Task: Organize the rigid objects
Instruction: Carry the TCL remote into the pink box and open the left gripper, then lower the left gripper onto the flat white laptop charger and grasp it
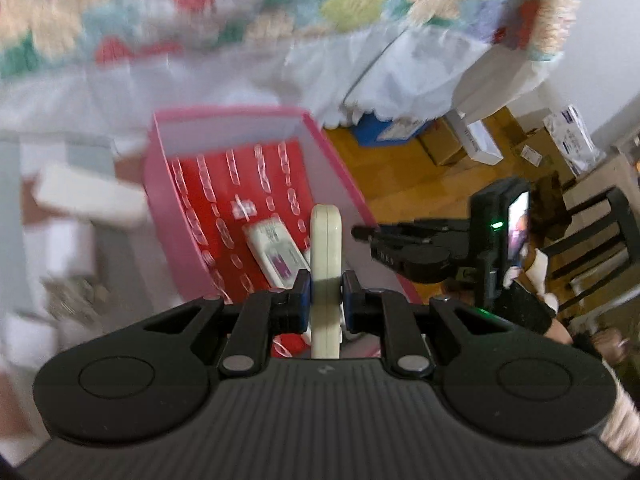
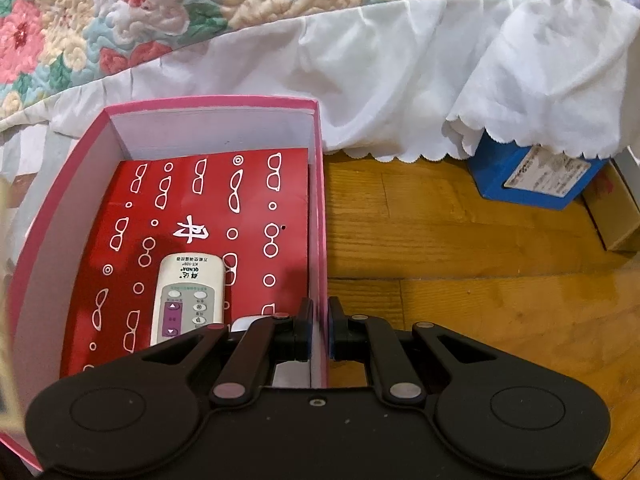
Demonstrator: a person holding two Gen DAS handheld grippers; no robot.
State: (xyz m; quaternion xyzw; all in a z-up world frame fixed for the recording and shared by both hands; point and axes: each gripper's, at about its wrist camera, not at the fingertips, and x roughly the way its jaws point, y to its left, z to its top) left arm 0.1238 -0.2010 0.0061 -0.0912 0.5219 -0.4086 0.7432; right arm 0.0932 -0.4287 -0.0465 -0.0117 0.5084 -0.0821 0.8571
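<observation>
The left wrist view is smeared with motion blur: the flowered quilted bedspread (image 1: 240, 4), the white frilled bed skirt (image 1: 224, 76) and pale shapes at the left edge cannot be made out clearly. A blue cardboard box (image 2: 532, 180) on the wooden floor (image 2: 460, 260) is half hidden under the skirt's scalloped hem.

The pink-walled open cardboard box (image 2: 318, 208) stands by the bed, its near end cut off behind the tongs. Inside lies a red sheet printed with white spectacle outlines (image 2: 208, 208), and on it a white remote control with a purple button panel (image 2: 188, 296), its lower end hidden.

The right gripper (image 2: 319, 330) is clamped on the box's right wall — one finger inside, one outside. The left gripper (image 1: 326, 294) pinches a cream flat slab-shaped device (image 1: 326, 248) edge-on above the box — its face is unreadable.
</observation>
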